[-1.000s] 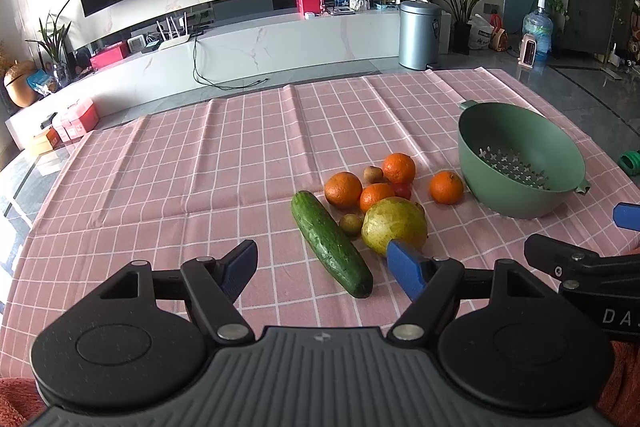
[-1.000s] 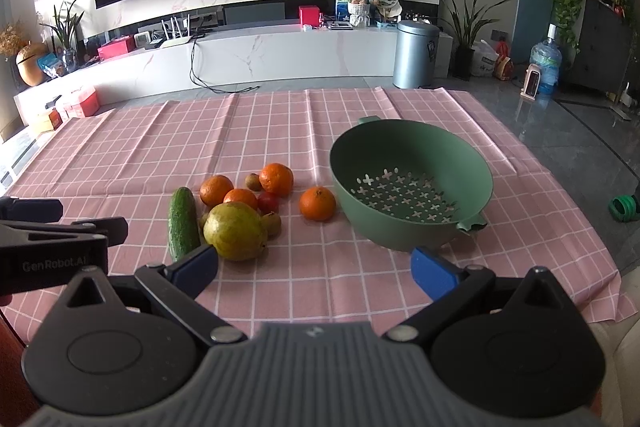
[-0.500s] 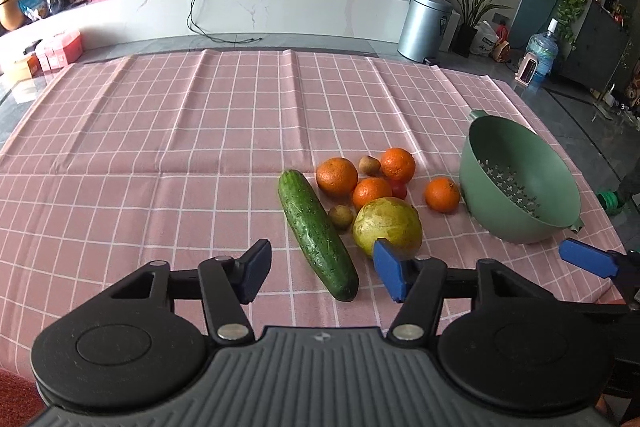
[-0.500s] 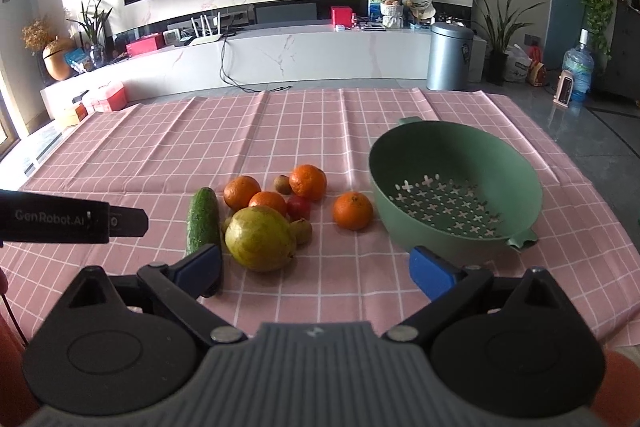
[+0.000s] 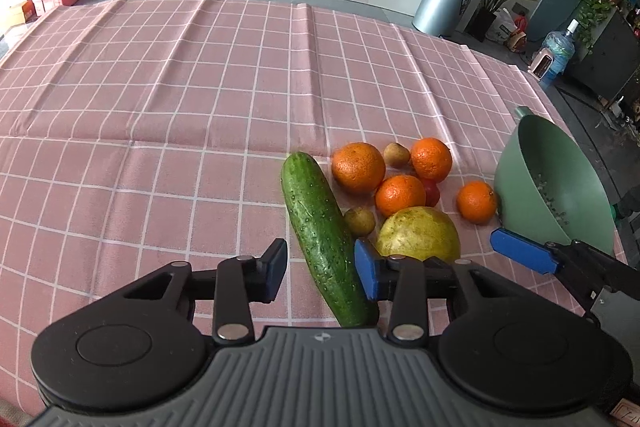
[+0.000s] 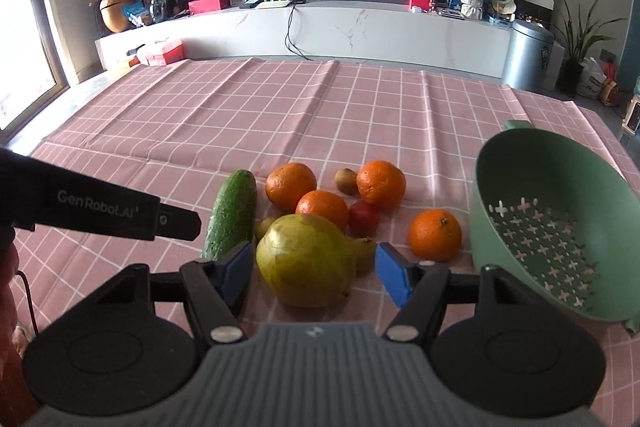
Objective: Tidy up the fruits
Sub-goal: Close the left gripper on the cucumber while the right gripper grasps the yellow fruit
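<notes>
**Two grips closing at once: cucumber left, big yellow-green fruit right**

The left gripper (image 5: 320, 269) straddles the near end of the long, bumpy green cucumber (image 5: 318, 231); its jaws have just been closing, pads not yet pressing. Centre it before squeezing. The right gripper (image 6: 316, 273) frames the large, round yellow-green fruit (image 6: 306, 259), jaws likewise narrowing, gaps on both sides. Beyond lie four oranges (image 6: 434, 234). At three o'clock sits the green plastic colander (image 6: 560, 187), empty, probably the destination.
</notes>
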A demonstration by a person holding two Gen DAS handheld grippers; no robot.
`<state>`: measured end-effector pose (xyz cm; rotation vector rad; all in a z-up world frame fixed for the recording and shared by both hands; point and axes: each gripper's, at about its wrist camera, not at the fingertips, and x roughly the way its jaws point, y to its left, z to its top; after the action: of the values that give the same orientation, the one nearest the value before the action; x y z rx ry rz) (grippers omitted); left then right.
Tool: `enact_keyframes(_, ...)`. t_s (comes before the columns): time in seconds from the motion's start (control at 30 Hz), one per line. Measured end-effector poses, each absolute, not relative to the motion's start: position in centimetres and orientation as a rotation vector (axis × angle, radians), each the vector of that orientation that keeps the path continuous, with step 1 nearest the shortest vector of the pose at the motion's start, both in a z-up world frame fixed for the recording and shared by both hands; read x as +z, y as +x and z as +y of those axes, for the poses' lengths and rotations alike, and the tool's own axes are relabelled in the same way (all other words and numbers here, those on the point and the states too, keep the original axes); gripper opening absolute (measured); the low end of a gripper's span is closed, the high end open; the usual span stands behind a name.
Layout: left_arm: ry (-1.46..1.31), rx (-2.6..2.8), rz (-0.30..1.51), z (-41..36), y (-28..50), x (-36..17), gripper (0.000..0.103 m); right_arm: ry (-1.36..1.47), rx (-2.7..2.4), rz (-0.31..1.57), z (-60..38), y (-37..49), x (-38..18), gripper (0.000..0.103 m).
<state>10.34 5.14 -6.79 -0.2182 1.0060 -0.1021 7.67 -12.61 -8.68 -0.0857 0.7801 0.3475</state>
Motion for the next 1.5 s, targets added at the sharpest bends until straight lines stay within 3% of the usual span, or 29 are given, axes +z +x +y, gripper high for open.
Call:
enact_keyframes(0.67, -0.271, -0.125, 1.090, 4.7, 14.2, -10.7, 0.054, -0.142, 0.428, 0.830, -10.5, 10.8, -12.2, 0.066)
enact_keyframes(1.17, -0.252, -0.129, 1.051, 4.9, 12.1, -9.1, 0.044, -0.109, 0.430, 0.826, -11.6, 9.1, -10.6, 0.064)
enact_keyframes(1.5, -0.155, -0.095, 1.165, 3.8, 10.2, -9.6, 0.044, -0.067, 0.389, 0.886, -14.0, 7.4, -9.8, 0.064)
